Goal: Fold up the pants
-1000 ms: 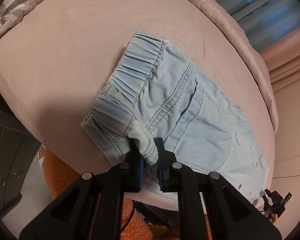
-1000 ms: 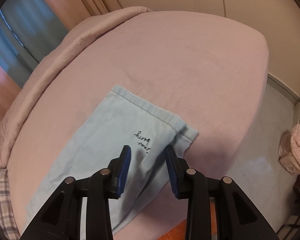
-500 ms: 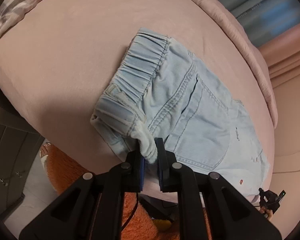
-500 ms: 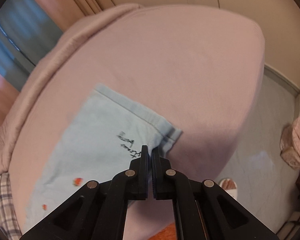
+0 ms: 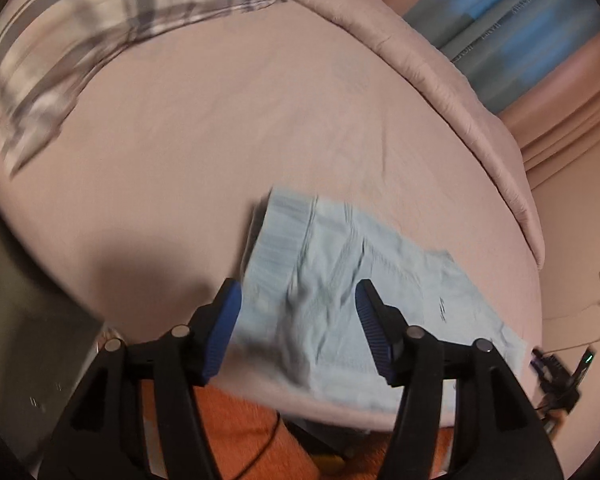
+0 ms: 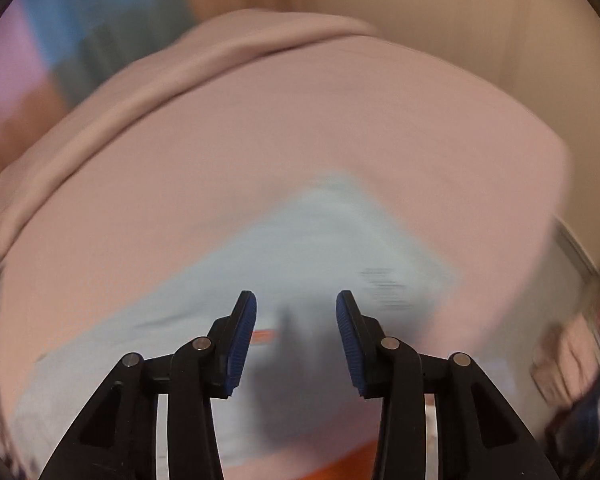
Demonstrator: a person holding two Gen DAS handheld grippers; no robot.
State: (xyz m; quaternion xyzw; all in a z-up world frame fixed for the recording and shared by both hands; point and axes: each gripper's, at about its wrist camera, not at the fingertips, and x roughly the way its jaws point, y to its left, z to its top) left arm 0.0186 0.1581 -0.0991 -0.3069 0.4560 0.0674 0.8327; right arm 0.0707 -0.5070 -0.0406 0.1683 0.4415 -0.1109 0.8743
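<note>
Left gripper jaws apart, just been opening, nothing between pads, poised over waistband end of pants. Right gripper also parted, just been opening, empty, over pants leg end; view blurred. Pants lie flat on pink bed, near its front edge; plaid pillow at far side of bed, well apart from pants

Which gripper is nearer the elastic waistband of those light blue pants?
Left. The left gripper hangs open right above the waistband. The right gripper, also open, hangs over the leg end of the pants; no waistband shows in its view.
</note>
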